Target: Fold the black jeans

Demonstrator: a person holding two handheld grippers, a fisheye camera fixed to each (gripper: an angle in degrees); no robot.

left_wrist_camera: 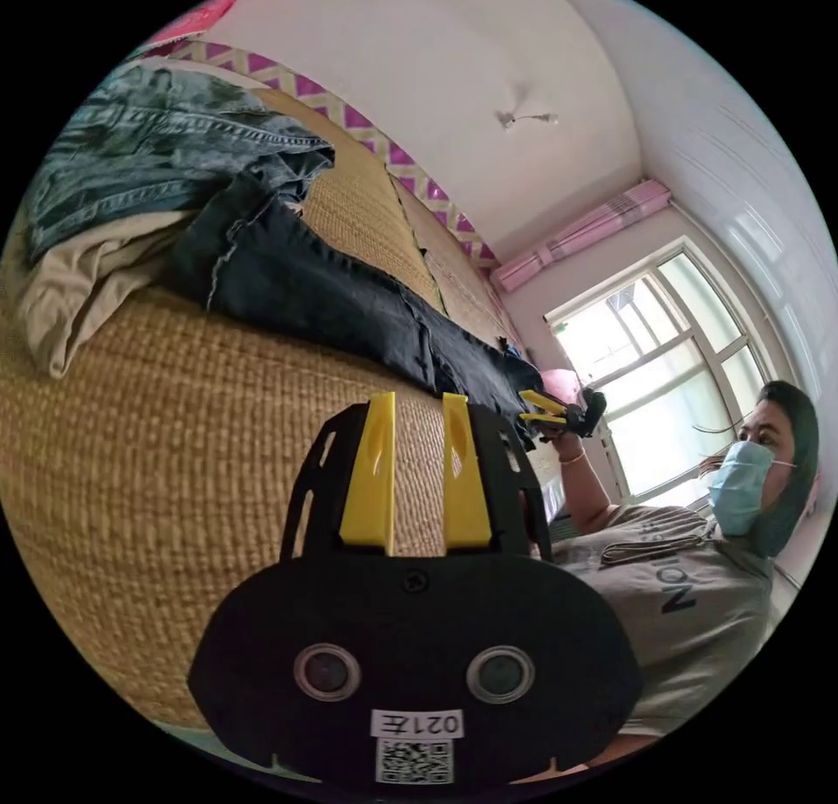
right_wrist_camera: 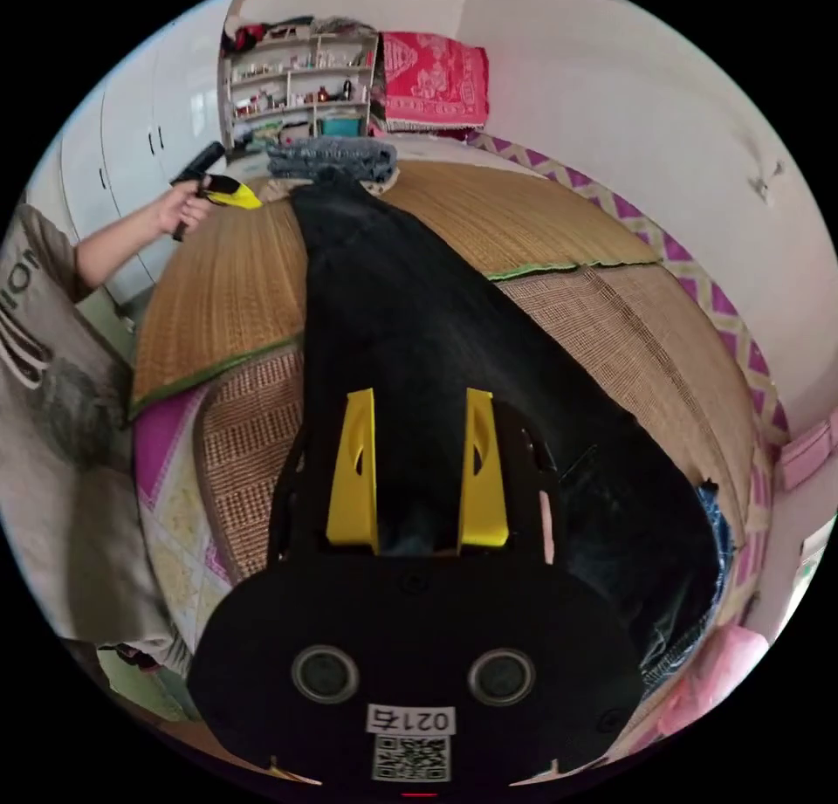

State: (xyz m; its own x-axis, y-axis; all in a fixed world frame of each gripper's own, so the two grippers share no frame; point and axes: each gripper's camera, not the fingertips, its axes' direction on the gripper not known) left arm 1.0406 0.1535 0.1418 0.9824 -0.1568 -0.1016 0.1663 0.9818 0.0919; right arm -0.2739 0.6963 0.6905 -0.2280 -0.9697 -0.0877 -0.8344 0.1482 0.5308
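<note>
Yellow fingers (left_wrist_camera: 377, 468) of the left gripper (left_wrist_camera: 417, 402) stand parallel with a gap between them and nothing in it; behind the gap is only the woven straw mat (left_wrist_camera: 175, 455) of the bed. In the left gripper view the black jeans (left_wrist_camera: 349, 302) lie stretched in a long strip across the mat, running from a heap of clothes to the far edge of the bed. One end shows a frayed pale hem and a line of light stitching along the seam. At that end a pair of blue jeans (left_wrist_camera: 166, 154) sits folded on a beige garment (left_wrist_camera: 78, 289). At the other end the right gripper (left_wrist_camera: 543, 408) meets the dark cloth, with the person's hand (left_wrist_camera: 572, 442) behind it; whether its fingers pinch the cloth cannot be told from here. The person in a grey shirt (left_wrist_camera: 690, 612) stands by a window (left_wrist_camera: 663, 367).

In the right gripper view the right gripper's fingers (right_wrist_camera: 356, 472) are apart, with the black jeans spread under and between them, but whether they press the cloth cannot be told. The jeans run away from the camera as one wide, flat, dark band over the mat to the blue jeans at the far end. The left gripper is held in the air beside that far end, above the mat and off the cloth.
</note>
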